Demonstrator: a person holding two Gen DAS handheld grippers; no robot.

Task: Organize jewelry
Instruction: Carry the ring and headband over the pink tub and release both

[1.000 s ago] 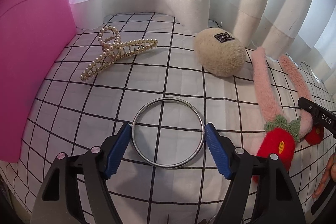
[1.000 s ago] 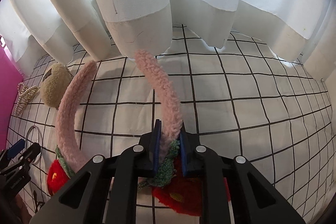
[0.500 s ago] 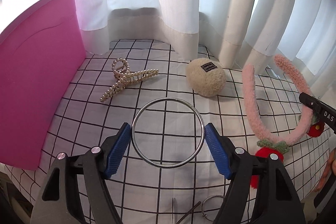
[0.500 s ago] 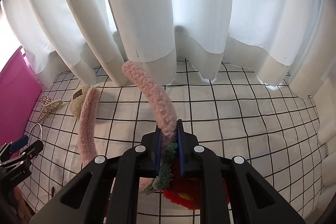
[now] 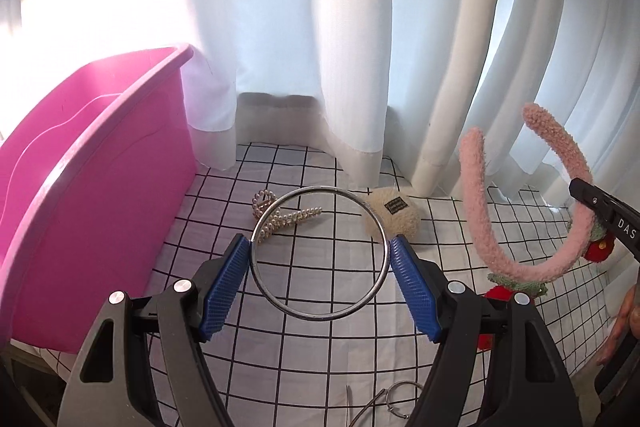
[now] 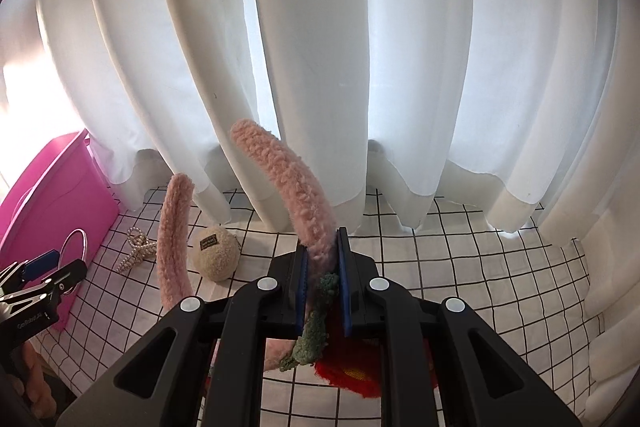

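Observation:
My left gripper (image 5: 319, 247) is shut on a silver bangle (image 5: 362, 303), held across its width between the blue pads, lifted above the checked cloth (image 5: 312, 343). It also shows in the right wrist view (image 6: 74, 247). My right gripper (image 6: 322, 255) is shut on a fuzzy pink headband (image 6: 292, 183) with red strawberry trim (image 6: 352, 371), held in the air; it also shows at the right of the left wrist view (image 5: 476, 203). A pink bin (image 5: 92, 195) stands at the left.
A pearl claw clip (image 5: 286, 217) and a beige fluffy pompom (image 5: 394, 215) lie on the cloth near the white curtain (image 5: 352, 47). A small metal ring and wire (image 5: 396, 397) lie at the near edge. The cloth's right side drops off.
Both grippers have risen well above the cloth, carrying the bangle and the headband. The pink bin's open top has come into view.

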